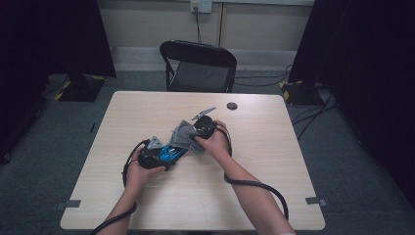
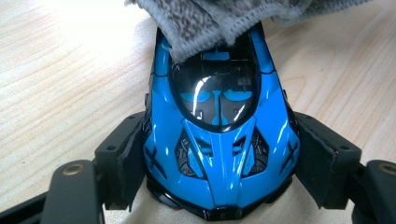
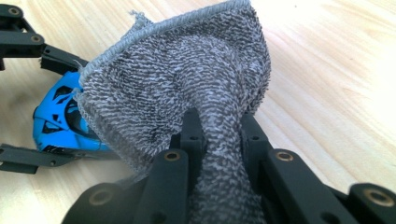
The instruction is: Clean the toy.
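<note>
A glossy blue toy car (image 2: pixel 217 135) with a dark windscreen sits on the wooden table, and my left gripper (image 2: pixel 219 163) is shut on its two sides. The same car (image 1: pixel 170 153) and left gripper (image 1: pixel 152 157) lie left of the table's middle in the high view. A grey terry cloth (image 3: pixel 187 88) is bunched between the jaws of my right gripper (image 3: pixel 219 133), which is shut on it. The cloth (image 2: pixel 224 18) drapes over the far end of the car. From above, the cloth (image 1: pixel 185 136) lies between the two hands, with the right gripper (image 1: pixel 195 137) just right of the car.
The light wooden table (image 1: pixel 254 147) carries a small dark round disc (image 1: pixel 231 105) near its far edge. A black folding chair (image 1: pixel 198 66) stands beyond the table. Black cables (image 1: pixel 259 188) trail from both grippers across the table's near part.
</note>
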Available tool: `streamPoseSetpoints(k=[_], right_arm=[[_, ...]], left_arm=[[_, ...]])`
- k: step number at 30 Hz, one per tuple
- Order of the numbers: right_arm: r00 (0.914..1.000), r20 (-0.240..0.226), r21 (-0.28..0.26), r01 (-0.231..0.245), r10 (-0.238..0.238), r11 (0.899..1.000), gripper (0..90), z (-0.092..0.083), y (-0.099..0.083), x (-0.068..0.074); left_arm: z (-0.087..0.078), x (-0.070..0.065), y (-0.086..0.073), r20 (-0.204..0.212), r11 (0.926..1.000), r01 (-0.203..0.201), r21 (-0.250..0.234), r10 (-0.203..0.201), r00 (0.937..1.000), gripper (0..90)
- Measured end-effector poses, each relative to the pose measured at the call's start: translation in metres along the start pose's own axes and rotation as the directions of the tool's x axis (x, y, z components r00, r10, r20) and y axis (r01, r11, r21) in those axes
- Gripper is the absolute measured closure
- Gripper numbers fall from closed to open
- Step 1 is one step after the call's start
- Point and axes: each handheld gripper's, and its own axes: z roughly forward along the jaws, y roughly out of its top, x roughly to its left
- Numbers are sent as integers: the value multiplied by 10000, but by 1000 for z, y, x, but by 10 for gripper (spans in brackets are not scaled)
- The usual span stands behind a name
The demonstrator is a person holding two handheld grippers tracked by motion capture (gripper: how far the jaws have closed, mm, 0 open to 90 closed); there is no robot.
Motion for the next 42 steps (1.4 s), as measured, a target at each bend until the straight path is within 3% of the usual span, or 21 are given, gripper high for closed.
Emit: streamPoseSetpoints(k=[2,4,15,37,42], right_arm=[[9992,385,32,79,-80,10000,767,-2,1,-2],[9994,326,17,-141,140,9999,767,-2,0,-5],[9969,736,47,-287,283,9996,766,-2,1,-12],[9945,911,29,-521,517,9986,766,-4,-9,-29],[9920,1149,-4,-534,531,9986,765,-6,-11,-31]], left_arm=[[0,0,0,-5,10000,-6,0,6,10000,254],[0,0,0,-5,10000,-4,1,4,10000,254],[0,0,0,-4,10000,2,-4,-2,10000,253],[0,0,0,-6,10000,-4,0,4,10000,253],[0,0,0,-3,10000,-7,4,7,10000,253]])
